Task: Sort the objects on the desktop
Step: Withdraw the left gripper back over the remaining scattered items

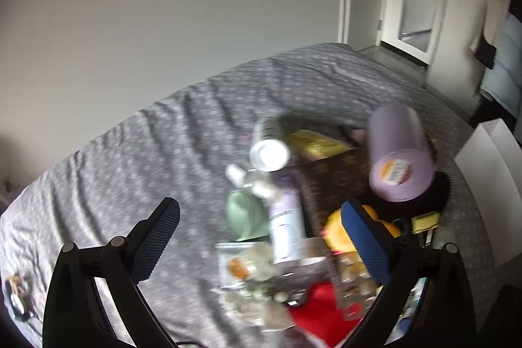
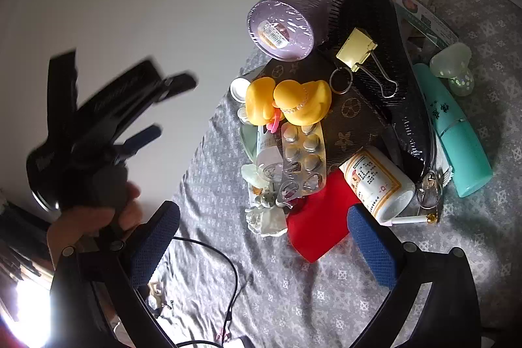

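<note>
Both the left gripper and right gripper hover with jaws wide and empty over the heap on the bed, seemingly choosing what to sort.

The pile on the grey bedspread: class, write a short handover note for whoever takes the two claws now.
Left claw: open, empty, above the pile.
Right claw: open, empty, over the near edge of the pile.
Things: all heaped together on the grey bedspread: two yellow ducks, blister pack, red box, white pill bottle, black hairbrush, lilac tub, teal bottle.
Done: no sorted groups visible.
Left: apparently the whole pile.
</note>
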A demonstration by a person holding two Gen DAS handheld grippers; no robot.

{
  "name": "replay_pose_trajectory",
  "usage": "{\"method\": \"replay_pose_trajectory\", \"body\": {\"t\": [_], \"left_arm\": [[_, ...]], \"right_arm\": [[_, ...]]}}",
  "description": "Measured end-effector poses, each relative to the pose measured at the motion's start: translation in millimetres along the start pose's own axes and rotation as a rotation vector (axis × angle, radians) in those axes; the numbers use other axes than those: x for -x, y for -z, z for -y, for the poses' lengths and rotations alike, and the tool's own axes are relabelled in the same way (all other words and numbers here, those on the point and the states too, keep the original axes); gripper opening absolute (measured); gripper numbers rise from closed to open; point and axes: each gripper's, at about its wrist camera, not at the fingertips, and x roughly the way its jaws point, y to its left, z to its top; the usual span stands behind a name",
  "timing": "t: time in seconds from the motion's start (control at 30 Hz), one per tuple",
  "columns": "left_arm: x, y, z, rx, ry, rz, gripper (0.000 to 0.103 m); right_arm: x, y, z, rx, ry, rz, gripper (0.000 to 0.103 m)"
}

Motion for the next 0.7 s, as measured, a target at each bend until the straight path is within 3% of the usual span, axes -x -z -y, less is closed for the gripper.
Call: {"method": "replay_pose_trajectory", "body": {"t": [0.23, 0.5, 0.7], "left_arm": [[34, 54, -111, 0.114, -0.122, -0.006, 0.100], [68, 154, -265, 0.291, -0.355, -0.081, 0.102], [72, 223, -339, 0.469, -0.472, -0.111, 0.102]], "right_arm": [[1, 2, -5, 0.039, 0.045, -0.010, 0.103], [-1, 7, -18, 0.136, 0.140, -0.022, 0.103], [-5, 13, -26, 0.204, 0.225, -0.033, 0.103]]}}
